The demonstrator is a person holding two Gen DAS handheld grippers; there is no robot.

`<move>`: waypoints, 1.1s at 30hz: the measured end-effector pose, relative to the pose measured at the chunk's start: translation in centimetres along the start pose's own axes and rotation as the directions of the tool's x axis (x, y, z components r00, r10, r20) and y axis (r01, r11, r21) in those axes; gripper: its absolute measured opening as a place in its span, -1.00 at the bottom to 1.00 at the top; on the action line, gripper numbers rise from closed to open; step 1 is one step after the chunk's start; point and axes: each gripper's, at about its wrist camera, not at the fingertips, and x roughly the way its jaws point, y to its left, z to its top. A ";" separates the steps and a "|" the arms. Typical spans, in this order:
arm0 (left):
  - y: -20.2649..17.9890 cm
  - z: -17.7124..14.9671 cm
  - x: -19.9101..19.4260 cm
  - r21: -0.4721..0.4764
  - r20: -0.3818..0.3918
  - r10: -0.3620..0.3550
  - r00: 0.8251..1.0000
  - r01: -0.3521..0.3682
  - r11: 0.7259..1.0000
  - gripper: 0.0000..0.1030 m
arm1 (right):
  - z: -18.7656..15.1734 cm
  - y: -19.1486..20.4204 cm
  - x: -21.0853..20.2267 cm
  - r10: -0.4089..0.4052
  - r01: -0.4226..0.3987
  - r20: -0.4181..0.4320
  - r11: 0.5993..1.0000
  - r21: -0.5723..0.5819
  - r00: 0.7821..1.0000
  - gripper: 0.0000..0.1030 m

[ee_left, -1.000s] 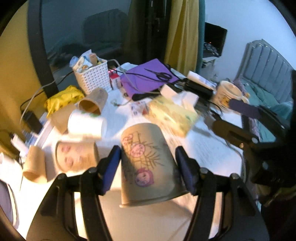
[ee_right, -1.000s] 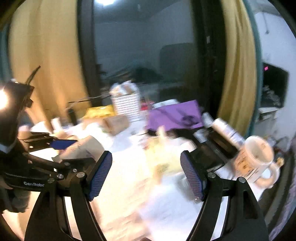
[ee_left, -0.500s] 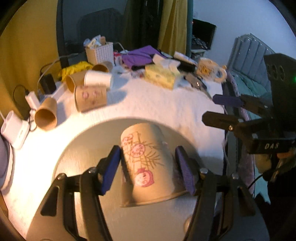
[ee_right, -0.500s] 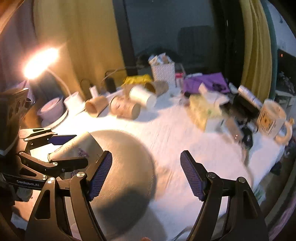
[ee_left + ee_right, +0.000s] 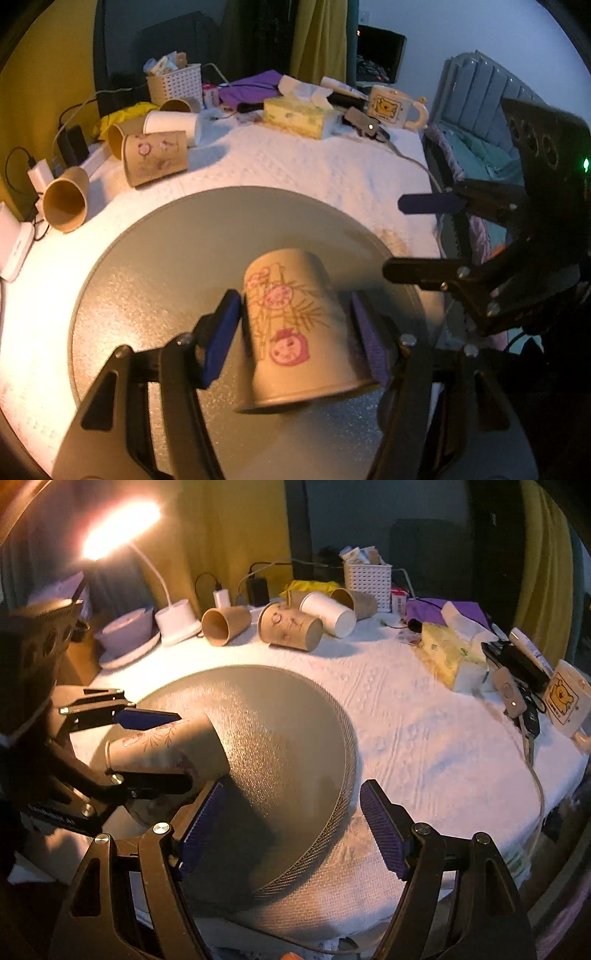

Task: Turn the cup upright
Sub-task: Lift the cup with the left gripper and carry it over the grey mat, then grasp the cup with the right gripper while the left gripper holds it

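My left gripper [image 5: 295,336] is shut on a tan paper cup [image 5: 295,332] printed with pink flowers. It holds the cup on its side, tilted, over the round grey mat [image 5: 159,266], base pointing away from me. The cup [image 5: 166,746] and the left gripper [image 5: 147,746] also show in the right wrist view, above the mat [image 5: 288,738]. My right gripper [image 5: 291,827] is open and empty, over the mat's near edge. In the left wrist view it [image 5: 417,236] hovers at the right.
Several paper cups [image 5: 155,158] lie on their sides at the back left of the white tablecloth [image 5: 332,166]. A tissue box [image 5: 299,118], a bear mug [image 5: 391,107], a white basket [image 5: 177,85] and cables stand behind. A lit desk lamp [image 5: 122,528] stands far left.
My left gripper carried the cup back from the clutter to over the grey mat. My right gripper drew back and dropped too, still open.
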 end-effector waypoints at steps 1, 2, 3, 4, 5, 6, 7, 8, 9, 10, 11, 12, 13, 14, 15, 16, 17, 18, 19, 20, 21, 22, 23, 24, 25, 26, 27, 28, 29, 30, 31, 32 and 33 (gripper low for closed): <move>0.2 0.0 0.0 -0.010 0.000 -0.007 1.000 0.007 1.000 0.23 | 0.0 0.0 0.1 0.004 -0.004 0.000 1.000 -0.009 1.000 0.52; 0.3 0.0 0.0 -0.017 0.002 -0.012 1.000 0.012 1.000 0.23 | 0.0 0.1 0.2 0.009 -0.009 0.001 1.000 -0.018 1.000 0.52; 0.5 0.0 0.0 -0.029 0.006 -0.023 1.000 0.023 0.999 0.27 | 0.0 0.2 0.3 0.010 -0.010 0.002 1.000 -0.027 1.000 0.52; 0.7 -0.1 -0.1 -0.041 0.014 -0.032 0.999 0.032 0.999 0.40 | 0.1 0.3 0.4 0.010 -0.009 0.002 0.999 -0.040 1.000 0.52; 0.9 -0.2 -0.3 -0.056 0.026 -0.040 0.999 0.042 0.998 0.44 | 0.1 0.4 0.4 0.011 -0.011 0.002 0.999 -0.052 1.000 0.52; 1.1 -0.3 -0.5 -0.078 0.039 -0.046 0.998 0.049 0.996 0.51 | 0.2 0.4 0.4 0.012 -0.012 0.003 0.998 -0.064 1.000 0.52; 1.2 -0.3 -0.6 -0.089 0.046 -0.049 0.998 0.053 0.995 0.57 | 0.2 0.5 0.4 0.012 -0.012 0.004 0.997 -0.078 1.000 0.52; 1.4 -0.4 -0.8 -0.102 0.058 -0.054 0.997 0.060 0.993 0.59 | 0.3 0.6 0.4 0.012 -0.012 0.004 0.996 -0.089 1.000 0.52; 1.6 -0.4 -1.0 -0.109 0.066 -0.055 0.996 0.062 0.992 0.65 | 0.3 0.7 0.5 0.016 -0.015 0.003 0.995 -0.101 1.000 0.55; 1.6 -0.4 -1.2 -0.114 0.072 -0.057 0.996 0.065 0.991 0.66 | 0.4 0.8 0.5 0.020 -0.019 0.003 0.994 -0.112 1.000 0.55; 1.7 -0.4 -1.4 -0.120 0.078 -0.060 0.995 0.069 0.990 0.66 | 0.4 0.9 0.5 0.025 -0.025 0.002 0.992 -0.125 1.000 0.55; 1.8 -0.5 -1.6 -0.128 0.084 -0.064 0.994 0.074 0.989 0.66 | 0.5 1.1 0.6 0.031 -0.031 0.001 0.989 -0.142 1.000 0.55; 1.9 -0.6 -1.8 -0.131 0.089 -0.067 0.994 0.079 0.988 0.66 | 0.5 1.3 0.6 0.036 -0.035 0.000 0.987 -0.158 0.999 0.55; 1.9 -0.8 -2.1 -0.133 0.096 -0.069 0.993 0.081 0.988 0.66 | 0.6 1.5 0.6 0.042 -0.041 0.001 0.983 -0.179 0.999 0.55; 1.9 -1.0 -2.5 -0.132 0.104 -0.072 0.992 0.086 0.988 0.66 | 0.6 1.7 0.6 0.050 -0.049 0.001 0.978 -0.205 0.999 0.55; 1.9 -1.2 -2.7 -0.129 0.110 -0.073 0.991 0.087 0.988 0.66 | 0.8 1.9 0.6 0.057 -0.055 0.000 0.973 -0.225 0.998 0.55; 1.8 -1.4 -3.0 -0.126 0.119 -0.070 0.990 0.085 0.988 0.66 | 0.9 2.2 0.6 0.067 -0.065 0.000 0.966 -0.250 0.998 0.55; 1.8 -1.6 -3.2 -0.123 0.125 -0.070 0.990 0.085 0.989 0.66 | 1.1 2.5 0.5 0.080 -0.076 0.002 0.957 -0.280 0.997 0.55; 1.7 -1.8 -3.3 -0.120 0.129 -0.074 0.989 0.089 0.989 0.66 | 1.4 2.9 0.4 0.098 -0.090 0.008 0.943 -0.320 0.995 0.55; 1.8 -2.0 -3.3 -0.119 0.127 -0.072 0.989 0.088 0.989 0.66 | 1.7 3.3 0.3 0.116 -0.104 0.012 0.926 -0.364 0.993 0.55; 1.8 -2.2 -3.2 -0.118 0.126 -0.066 0.990 0.081 0.990 0.66 | 1.9 3.7 0.3 0.128 -0.112 0.013 0.911 -0.397 0.992 0.55; 1.8 -2.3 -3.1 -0.118 0.124 -0.061 0.990 0.076 0.990 0.66 | 2.2 4.2 0.4 0.138 -0.120 0.009 0.889 -0.443 0.990 0.55; 1.9 -2.4 -3.1 -0.119 0.123 -0.062 0.990 0.076 0.990 0.66 | 2.4 4.7 0.4 0.143 -0.123 0.004 0.865 -0.487 0.990 0.55; 2.0 -2.6 -3.2 -0.121 0.125 -0.072 0.990 0.087 0.989 0.66 | 2.7 5.1 0.5 0.145 -0.126 -0.003 0.845 -0.519 0.989 0.55; 2.1 -2.8 -3.3 -0.122 0.128 -0.076 0.989 0.092 0.988 0.66 | 2.8 5.4 0.5 0.150 -0.133 -0.014 0.825 -0.549 0.989 0.55; 2.3 -3.0 -3.5 -0.125 0.131 -0.084 0.988 0.100 0.987 0.66 | 3.0 5.8 0.6 0.153 -0.141 -0.028 0.803 -0.579 0.988 0.55; 2.4 -3.2 -3.7 -0.129 0.136 -0.092 0.986 0.110 0.986 0.66 | 3.1 6.3 0.8 0.158 -0.149 -0.039 0.779 -0.609 0.987 0.55; 2.6 -3.3 -3.8 -0.134 0.139 -0.098 0.985 0.117 0.984 0.66 | 3.2 6.9 0.9 0.166 -0.163 -0.056 0.750 -0.641 0.985 0.55; 2.8 -3.5 -3.9 -0.141 0.144 -0.113 0.983 0.134 0.981 0.66 | 3.3 7.4 1.2 0.169 -0.174 -0.074 0.721 -0.671 0.983 0.55; 3.1 -3.7 -4.1 -0.145 0.147 -0.126 0.981 0.148 0.978 0.66 | 3.4 7.8 1.4 0.168 -0.180 -0.086 0.698 -0.694 0.982 0.55; 3.2 -3.9 -4.2 -0.149 0.149 -0.137 0.979 0.159 0.976 0.66 | 3.5 8.3 1.7 0.166 -0.186 -0.099 0.672 -0.717 0.981 0.55; 3.3 -3.9 -4.4 -0.150 0.151 -0.143 0.978 0.165 0.975 0.66 | 3.5 8.7 2.0 0.166 -0.196 -0.116 0.645 -0.738 0.979 0.55; 3.5 -4.1 -4.6 -0.152 0.155 -0.141 0.978 0.164 0.975 0.66 | 3.4 9.0 2.2 0.165 -0.204 -0.128 0.625 -0.753 0.978 0.55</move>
